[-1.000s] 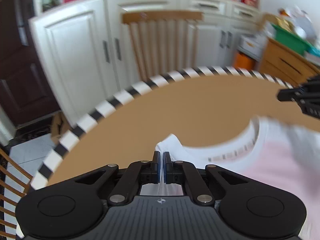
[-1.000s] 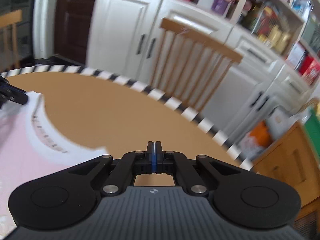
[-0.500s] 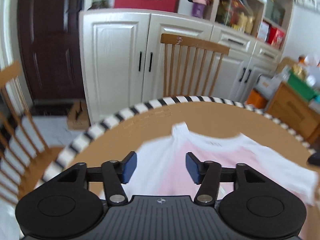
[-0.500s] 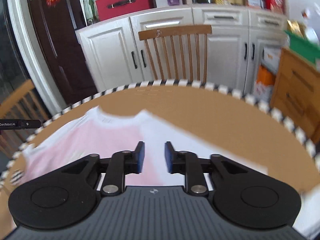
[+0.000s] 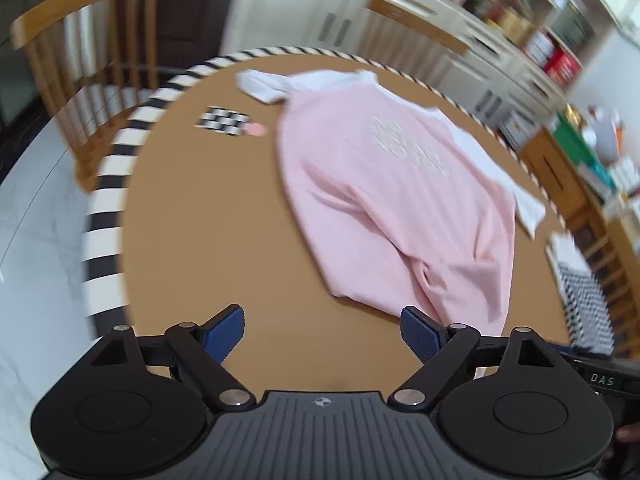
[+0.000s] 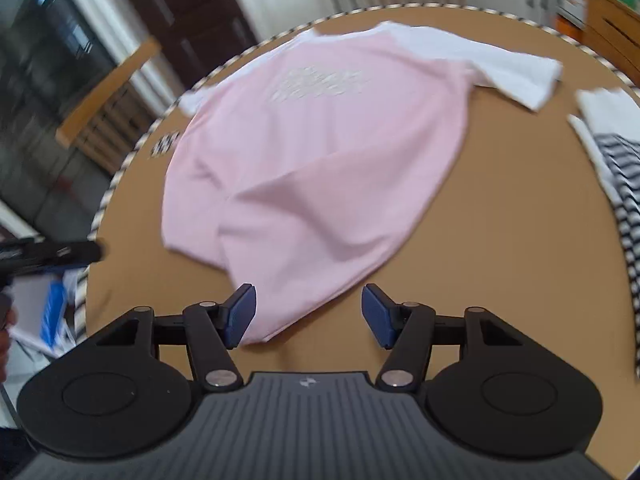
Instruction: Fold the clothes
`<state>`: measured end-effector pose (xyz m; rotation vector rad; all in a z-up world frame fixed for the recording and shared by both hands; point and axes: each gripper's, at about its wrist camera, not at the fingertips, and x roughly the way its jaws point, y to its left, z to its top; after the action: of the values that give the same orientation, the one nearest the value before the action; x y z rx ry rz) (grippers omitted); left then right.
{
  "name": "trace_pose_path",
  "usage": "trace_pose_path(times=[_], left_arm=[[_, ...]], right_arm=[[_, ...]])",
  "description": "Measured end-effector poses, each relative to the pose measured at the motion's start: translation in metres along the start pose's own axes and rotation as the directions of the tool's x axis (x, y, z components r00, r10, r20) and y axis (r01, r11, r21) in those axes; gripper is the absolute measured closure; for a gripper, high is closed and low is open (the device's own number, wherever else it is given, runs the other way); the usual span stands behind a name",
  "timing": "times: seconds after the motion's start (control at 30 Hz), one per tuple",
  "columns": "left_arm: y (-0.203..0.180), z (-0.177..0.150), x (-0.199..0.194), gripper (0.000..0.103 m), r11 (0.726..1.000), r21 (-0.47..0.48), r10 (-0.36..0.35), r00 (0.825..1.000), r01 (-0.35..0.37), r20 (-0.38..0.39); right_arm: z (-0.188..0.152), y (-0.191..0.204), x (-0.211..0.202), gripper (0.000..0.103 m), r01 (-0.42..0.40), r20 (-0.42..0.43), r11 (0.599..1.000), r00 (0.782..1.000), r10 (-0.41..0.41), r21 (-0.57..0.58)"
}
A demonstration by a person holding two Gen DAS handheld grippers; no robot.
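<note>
Both the left tongs (image 5: 322, 330) and the right tongs (image 6: 308, 316) gape wide and empty just short of the pink T-shirt (image 6: 316, 152), which lies spread and rumpled ahead on the tabletop (image 5: 208, 216), so folding looks unstarted and the next move calls for pinching its near hem.

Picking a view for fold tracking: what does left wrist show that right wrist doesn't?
Left wrist only: the checkered marker fairly sharp on the table, and shelves of goods.

Right wrist only: the whole right sleeve and a striped garment beside it.

Both: the pink T-shirt spread flat, hem crumpled; left gripper and right gripper each with jaws open, holding nothing.
</note>
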<state>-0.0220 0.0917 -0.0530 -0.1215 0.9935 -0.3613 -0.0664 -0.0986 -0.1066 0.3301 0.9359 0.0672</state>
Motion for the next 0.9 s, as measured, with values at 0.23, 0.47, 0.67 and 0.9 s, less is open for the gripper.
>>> trace_pose_path(times=[0.23,0.47,0.67,0.9], left_arm=[[-0.029,-0.010,0.055,0.035,0.995,0.096,-0.009,0.998,0.002,0.068],[-0.009,0.017,0.046,0.096,0.966,-0.098,-0.237,0.971,0.238,0.021],[0.033,0.088,-0.024,0.081,0.954,-0.147,-0.268,0.963,0.262,-0.028],[0.059,0.070,0.016,0.029,0.987,-0.156,-0.055,0.982,0.026,-0.183]], right_arm=[[-0.017,0.027,0.028,0.079,0.071,-0.024,0.989,0.997,-0.074,-0.128],[0.003,0.007,-0.017,0.100,0.005,0.050,1.000,0.999,-0.004,-0.027],[0.044,-0.054,-0.100,0.093,-0.021,0.161,0.991,0.987,-0.001,0.134],[0.012,-0.079,-0.043,0.067,0.223,-0.021,0.970,0.975,-0.222,0.100]])
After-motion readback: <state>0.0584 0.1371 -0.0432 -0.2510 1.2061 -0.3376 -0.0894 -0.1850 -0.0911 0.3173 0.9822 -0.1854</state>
